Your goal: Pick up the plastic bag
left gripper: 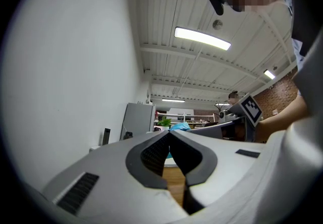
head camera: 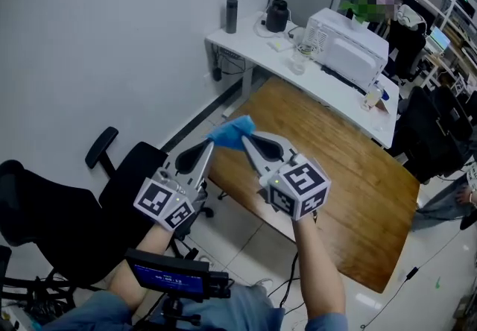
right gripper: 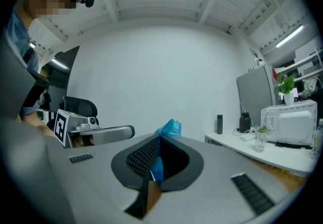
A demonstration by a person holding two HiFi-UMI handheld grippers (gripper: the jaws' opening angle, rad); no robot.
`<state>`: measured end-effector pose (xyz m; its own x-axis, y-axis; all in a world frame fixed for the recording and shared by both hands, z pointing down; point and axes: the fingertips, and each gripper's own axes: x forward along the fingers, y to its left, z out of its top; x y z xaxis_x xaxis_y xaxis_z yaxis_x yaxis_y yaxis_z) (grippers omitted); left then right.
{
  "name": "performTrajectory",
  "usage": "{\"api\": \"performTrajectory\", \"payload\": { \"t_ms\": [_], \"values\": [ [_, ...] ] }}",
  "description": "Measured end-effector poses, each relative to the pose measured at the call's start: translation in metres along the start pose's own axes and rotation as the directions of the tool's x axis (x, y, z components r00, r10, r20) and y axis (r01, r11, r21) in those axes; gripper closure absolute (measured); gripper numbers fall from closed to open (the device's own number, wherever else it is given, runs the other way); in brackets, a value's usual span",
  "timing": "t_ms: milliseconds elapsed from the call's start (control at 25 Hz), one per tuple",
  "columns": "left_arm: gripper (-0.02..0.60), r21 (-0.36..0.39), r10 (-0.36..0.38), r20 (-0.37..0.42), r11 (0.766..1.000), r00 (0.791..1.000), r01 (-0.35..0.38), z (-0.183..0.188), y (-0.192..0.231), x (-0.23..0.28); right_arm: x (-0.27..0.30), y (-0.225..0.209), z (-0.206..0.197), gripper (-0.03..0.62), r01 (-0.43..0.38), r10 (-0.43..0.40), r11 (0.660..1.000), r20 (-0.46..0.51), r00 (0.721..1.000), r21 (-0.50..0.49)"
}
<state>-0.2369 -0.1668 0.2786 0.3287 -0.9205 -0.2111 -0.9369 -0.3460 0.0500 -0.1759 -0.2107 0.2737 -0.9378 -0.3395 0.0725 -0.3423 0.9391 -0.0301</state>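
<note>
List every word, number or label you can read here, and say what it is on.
Nothing is legible.
Blue screen at the bottom of the head view: lines of text, too small to read.
Left gripper and right gripper: square markers only, no words.

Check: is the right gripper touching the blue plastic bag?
Touching. The right gripper view shows the right gripper shut on the plastic bag: blue film sits pinched between its jaws and bunches out past the tips.
</note>
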Motion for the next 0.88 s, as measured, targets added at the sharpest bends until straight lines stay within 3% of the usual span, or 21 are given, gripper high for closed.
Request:
{"api": "performTrajectory", "payload": {
  "t_ms": [400,880],
  "values": [
    [0.574,-0.023,-0.099,-0.031,0.995,0.995,0.099,-0.023,-0.071,0.037,-0.077,-0.026,-0.032,0.594,0.082,-0.081,0.993,-0.015,0.997,0.085],
    [0.574,-0.059,-0.224,-0.057,0.974,0.973,0.221,-0.052,-0.164,0.080,-0.175,-0.052,-0.072,0.593,0.178,-0.173,0.966,-0.041,0.984,0.187]
  ]
}}
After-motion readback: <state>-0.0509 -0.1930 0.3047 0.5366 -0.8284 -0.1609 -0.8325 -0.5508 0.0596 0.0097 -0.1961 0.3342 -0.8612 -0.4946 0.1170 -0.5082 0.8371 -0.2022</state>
